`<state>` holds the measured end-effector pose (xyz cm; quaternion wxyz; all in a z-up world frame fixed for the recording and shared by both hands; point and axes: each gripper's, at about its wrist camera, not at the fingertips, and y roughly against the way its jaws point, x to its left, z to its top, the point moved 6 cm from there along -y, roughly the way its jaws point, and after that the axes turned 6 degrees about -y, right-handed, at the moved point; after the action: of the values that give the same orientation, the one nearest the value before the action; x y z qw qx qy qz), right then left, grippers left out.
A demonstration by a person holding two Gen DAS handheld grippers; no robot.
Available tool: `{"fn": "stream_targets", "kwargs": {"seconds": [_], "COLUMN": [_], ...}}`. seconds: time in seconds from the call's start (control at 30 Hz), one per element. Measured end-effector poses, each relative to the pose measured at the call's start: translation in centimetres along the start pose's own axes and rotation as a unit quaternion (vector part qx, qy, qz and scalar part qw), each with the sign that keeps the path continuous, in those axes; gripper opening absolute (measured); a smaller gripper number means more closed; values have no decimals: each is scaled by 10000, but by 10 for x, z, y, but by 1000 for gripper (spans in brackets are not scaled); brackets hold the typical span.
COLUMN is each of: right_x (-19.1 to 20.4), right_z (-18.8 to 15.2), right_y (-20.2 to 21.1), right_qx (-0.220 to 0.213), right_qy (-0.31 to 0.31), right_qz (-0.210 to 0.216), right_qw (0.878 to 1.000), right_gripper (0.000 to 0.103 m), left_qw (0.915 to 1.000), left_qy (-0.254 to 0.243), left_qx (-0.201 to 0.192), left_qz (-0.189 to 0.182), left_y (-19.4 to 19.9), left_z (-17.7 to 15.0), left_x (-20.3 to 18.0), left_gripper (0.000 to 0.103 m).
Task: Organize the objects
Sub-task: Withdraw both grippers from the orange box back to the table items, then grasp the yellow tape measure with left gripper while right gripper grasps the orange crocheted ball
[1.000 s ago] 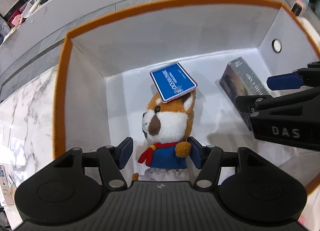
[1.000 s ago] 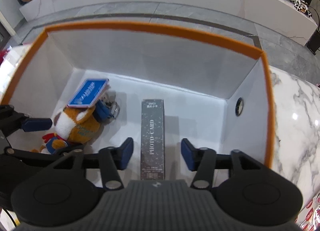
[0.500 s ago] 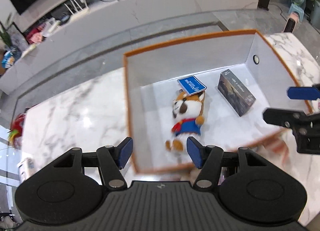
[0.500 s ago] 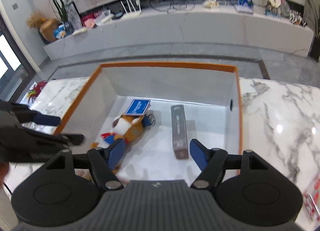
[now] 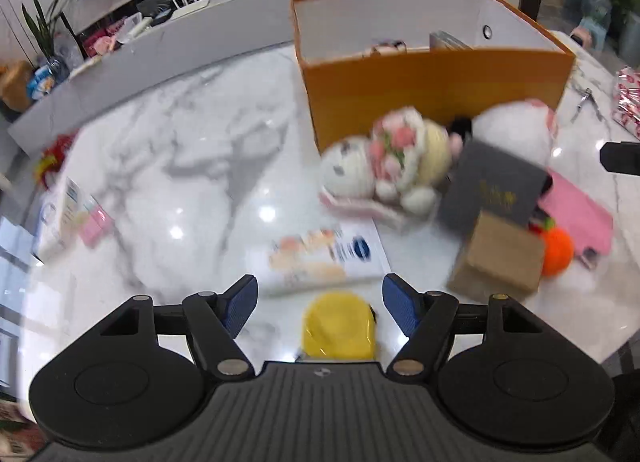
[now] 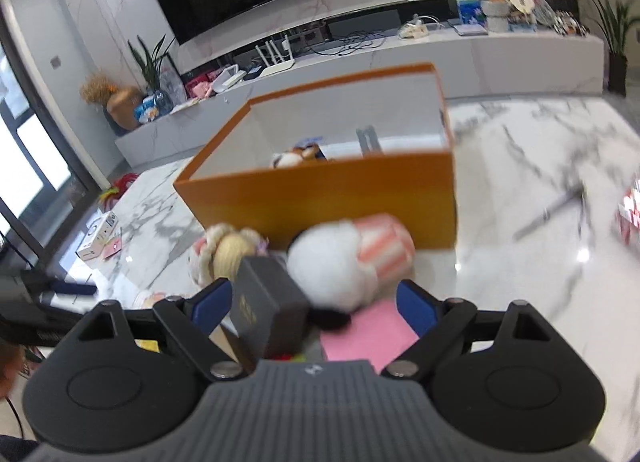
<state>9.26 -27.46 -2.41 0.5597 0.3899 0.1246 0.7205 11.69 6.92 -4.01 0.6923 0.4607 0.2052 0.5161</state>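
Both grippers hang over the table in front of the orange box (image 5: 436, 90), pulled back from inside it since a second ago. The left gripper (image 5: 320, 304) gapes above a yellow item (image 5: 340, 328); the right gripper (image 6: 312, 304) gapes over a dark box (image 6: 266, 302). The fox toy (image 6: 298, 156) lies in the orange box.

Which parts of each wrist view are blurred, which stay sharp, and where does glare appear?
Left wrist view: the plush toys and cartons are motion-smeared, the left gripper is crisp, and lamp glare dots the marble table. Right wrist view: the orange box and table veins streak, while the right gripper stays sharp.
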Motion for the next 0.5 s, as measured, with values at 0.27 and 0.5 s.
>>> {"fn": "stream_targets", "kwargs": {"seconds": [0.27,0.5], "right_x": [-13,27], "right_z": [-38,-55], "right_y": [-14,-22], "right_qx": [435,389], "right_qy": [584,2228], "right_qz": [43,219], "right_qw": [9973,9738], "right_gripper": [90,79], "left_qw": [9984,9971], "left_qy": [-218,-503], "left_qx": [-79,-446], "left_qz": [521,350], "left_y": [-4,-14], "left_z": [-29,-43], "left_x": [-8,-18], "left_gripper": [82,82]}}
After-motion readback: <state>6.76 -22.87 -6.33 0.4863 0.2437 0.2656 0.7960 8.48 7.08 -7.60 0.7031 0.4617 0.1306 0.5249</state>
